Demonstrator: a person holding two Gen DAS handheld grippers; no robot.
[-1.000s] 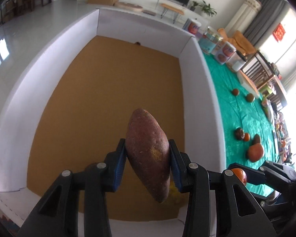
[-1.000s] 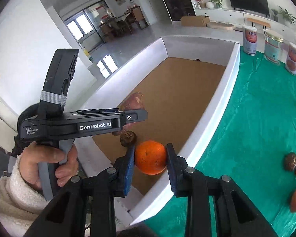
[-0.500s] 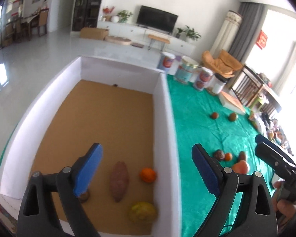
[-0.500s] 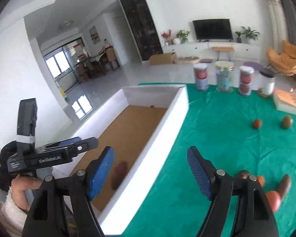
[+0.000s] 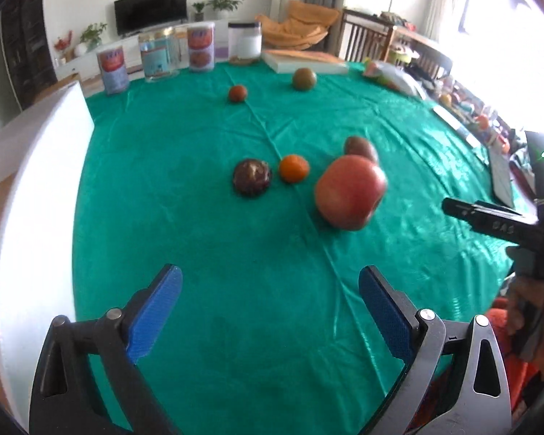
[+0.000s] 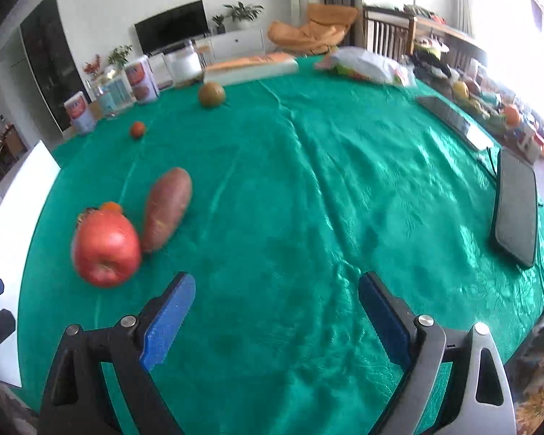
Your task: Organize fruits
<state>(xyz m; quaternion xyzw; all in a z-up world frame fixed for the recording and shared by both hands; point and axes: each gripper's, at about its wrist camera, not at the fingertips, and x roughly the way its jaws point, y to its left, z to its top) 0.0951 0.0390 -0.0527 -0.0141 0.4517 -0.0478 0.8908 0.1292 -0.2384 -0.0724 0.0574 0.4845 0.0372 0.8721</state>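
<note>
Over the green cloth (image 5: 206, 239) my left gripper (image 5: 270, 301) is opening wide, nothing between its blue pads. Ahead of it lie a red apple (image 5: 350, 192), a tangerine (image 5: 293, 168), a dark round fruit (image 5: 252, 177) and a sweet potato (image 5: 361, 146) half hidden behind the apple. My right gripper (image 6: 275, 308) is opening too, empty above bare cloth; the apple (image 6: 107, 250) and sweet potato (image 6: 167, 208) lie to its left. Farther back sit a small red fruit (image 6: 137, 129) and a green-brown fruit (image 6: 211, 94). The white box wall (image 5: 36, 181) stands at the left.
Several cans (image 5: 156, 58) and a jar line the far edge beside a flat book (image 5: 304, 59). A black tablet (image 6: 516, 210), a laptop (image 6: 453, 119) and a snack bag (image 6: 366, 63) lie on the right. A hand (image 5: 526, 308) holds the other gripper's handle.
The left gripper let go of a sweet potato and the right of an orange in the box. Both opened wide and swung right, out over the green cloth toward the loose fruit.
</note>
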